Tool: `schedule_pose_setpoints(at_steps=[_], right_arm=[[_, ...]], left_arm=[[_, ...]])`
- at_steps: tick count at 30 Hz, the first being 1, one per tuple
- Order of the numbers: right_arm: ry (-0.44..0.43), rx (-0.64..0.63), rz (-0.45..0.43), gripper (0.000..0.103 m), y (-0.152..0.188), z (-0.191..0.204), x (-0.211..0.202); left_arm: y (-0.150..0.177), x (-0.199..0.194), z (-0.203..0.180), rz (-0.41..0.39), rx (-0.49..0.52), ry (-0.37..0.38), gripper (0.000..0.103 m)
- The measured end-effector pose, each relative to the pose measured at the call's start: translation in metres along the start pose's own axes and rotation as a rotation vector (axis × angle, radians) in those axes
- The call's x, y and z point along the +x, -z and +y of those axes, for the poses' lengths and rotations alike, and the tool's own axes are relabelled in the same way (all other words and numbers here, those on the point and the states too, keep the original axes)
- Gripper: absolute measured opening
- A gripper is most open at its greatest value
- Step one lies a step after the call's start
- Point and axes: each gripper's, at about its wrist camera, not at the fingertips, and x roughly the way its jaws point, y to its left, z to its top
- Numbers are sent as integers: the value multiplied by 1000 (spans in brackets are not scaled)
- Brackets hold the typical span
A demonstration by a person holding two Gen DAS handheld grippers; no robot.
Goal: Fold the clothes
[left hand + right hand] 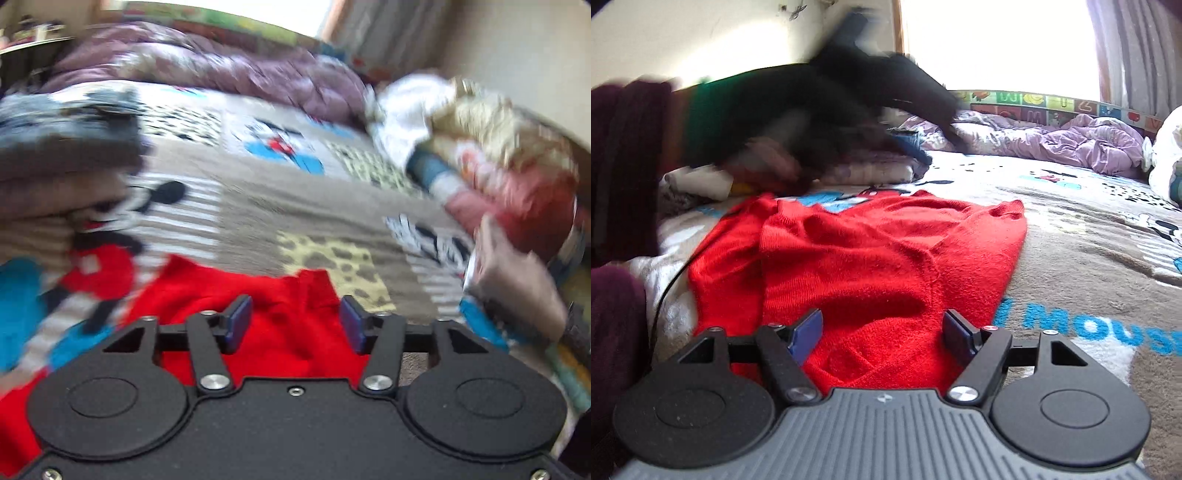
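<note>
Only the right wrist view shows the whole red sweater [871,254], folded and rumpled on the cartoon blanket [1089,236]. The left view adds a clothes heap [491,158] at two o'clock (blurred). Left gripper [295,319] and right gripper [882,334] both gape wide over the sweater, holding nothing.

The left gripper [295,321], fingers [238,323] apart and empty, hovers over the red sweater [291,332].

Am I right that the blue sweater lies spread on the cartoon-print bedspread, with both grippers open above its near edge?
Not quite: the sweater is red, as the right wrist view shows. It does lie on the bedspread, with the left gripper and right gripper open.
</note>
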Motion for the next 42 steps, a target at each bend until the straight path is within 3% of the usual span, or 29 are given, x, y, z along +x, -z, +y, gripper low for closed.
schedule_pose_setpoints(at_steps=[7, 13, 22, 29, 36, 39, 40, 41, 42], right_arm=[[13, 1, -90, 71, -1, 0, -25], [9, -146, -112, 68, 0, 31, -43], [98, -518, 8, 48, 20, 102, -48], [172, -626, 50, 43, 24, 113, -30], [186, -665, 76, 42, 27, 120, -12], [185, -639, 76, 42, 25, 118, -9], [181, -623, 79, 41, 23, 117, -9], [177, -605, 82, 31, 22, 115, -9], [172, -582, 89, 24, 20, 112, -9]], left_arm=[[27, -89, 71, -125, -196, -91, 66], [63, -114, 108, -147, -340, -98, 66], [87, -96, 119, -96, -371, -18, 66], [82, -79, 120, -78, -382, -10, 65], [86, -74, 131, -75, -410, -34, 63], [85, -70, 131, -73, -397, -49, 50], [84, -68, 130, -73, -388, -63, 33], [84, -67, 128, -76, -376, -82, 20], [84, -67, 127, -80, -364, -104, 15]])
